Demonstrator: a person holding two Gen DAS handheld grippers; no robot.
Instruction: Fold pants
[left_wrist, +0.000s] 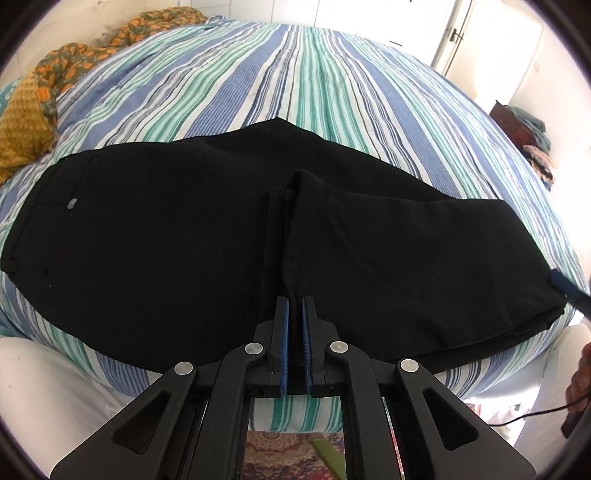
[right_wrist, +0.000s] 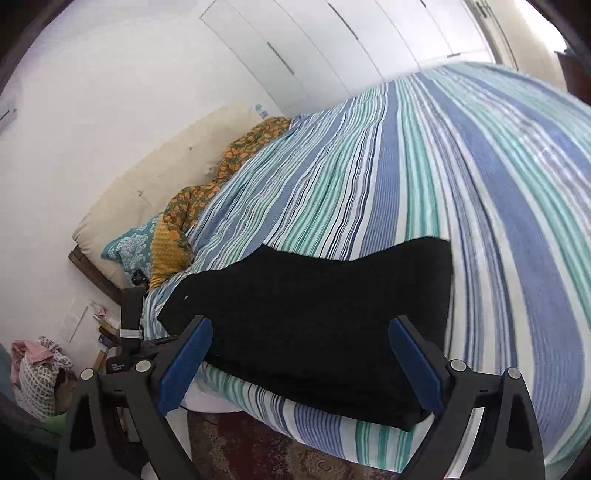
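Observation:
Black pants (left_wrist: 166, 240) lie across the striped bed (left_wrist: 295, 74), waistband with a grey button at the left, legs folded back over at the right. My left gripper (left_wrist: 294, 301) is shut on the hem edge of the folded-over leg near the bed's front edge. My right gripper (right_wrist: 299, 332) is open, its blue pads (right_wrist: 184, 365) wide apart on either side of the folded end of the pants (right_wrist: 314, 314), not touching the cloth. One blue fingertip of the right gripper shows at the right edge of the left wrist view (left_wrist: 570, 290).
A floral orange blanket (left_wrist: 110, 40) and a mustard pillow (left_wrist: 22, 136) lie at the head of the bed. A patterned rug (right_wrist: 295, 458) covers the floor below the bed's front edge. White wardrobe doors (right_wrist: 314, 48) stand behind. Clutter sits by the wall (right_wrist: 40, 373).

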